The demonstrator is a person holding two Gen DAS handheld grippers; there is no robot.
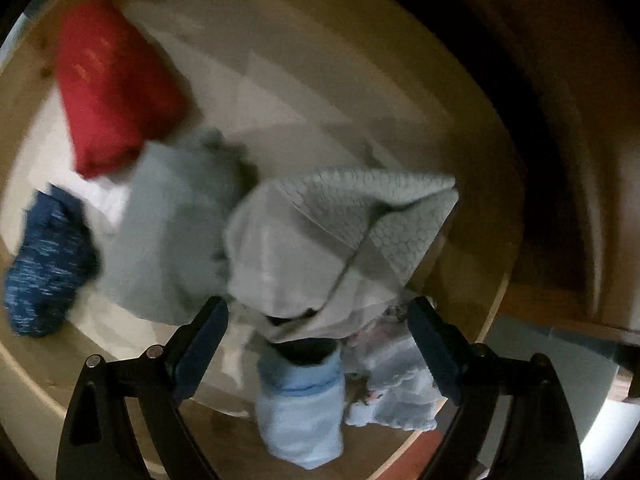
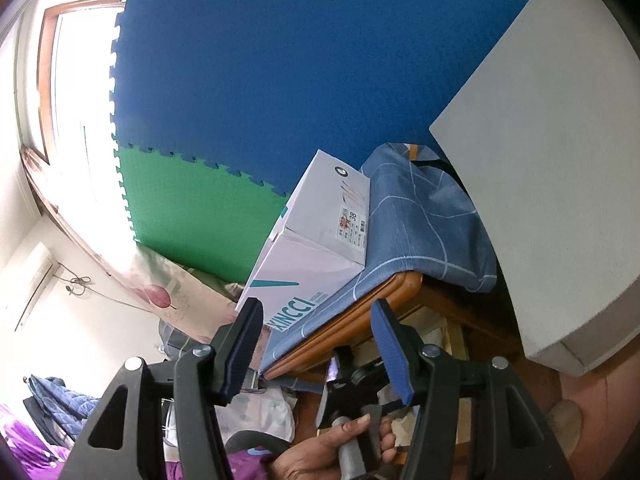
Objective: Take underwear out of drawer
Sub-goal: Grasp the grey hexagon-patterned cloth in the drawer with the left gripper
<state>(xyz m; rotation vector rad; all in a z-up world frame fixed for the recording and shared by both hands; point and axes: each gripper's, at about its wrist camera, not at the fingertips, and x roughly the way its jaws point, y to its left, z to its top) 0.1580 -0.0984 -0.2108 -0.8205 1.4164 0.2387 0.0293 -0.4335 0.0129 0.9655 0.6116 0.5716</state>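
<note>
Seen from above in the left wrist view, a wooden drawer (image 1: 486, 148) holds loose garments. A pale grey piece of underwear with a honeycomb print (image 1: 332, 236) lies crumpled in the middle. My left gripper (image 1: 318, 308) hangs over its near end, open, the pads clear of the cloth on both sides. Below the jaws lie a light blue rolled piece (image 1: 300, 396) and a white lacy piece (image 1: 396, 388). My right gripper (image 2: 317, 308) is open and empty in the right wrist view, pointing away from the drawer.
A red garment (image 1: 112, 88), a navy marled one (image 1: 44, 268) and a grey-green one (image 1: 172, 232) lie on the drawer's left. The right wrist view shows a shoe box (image 2: 312, 240) on a blue cloth (image 2: 420, 220), a white panel (image 2: 540, 160), and a hand (image 2: 320, 452) on a gripper handle.
</note>
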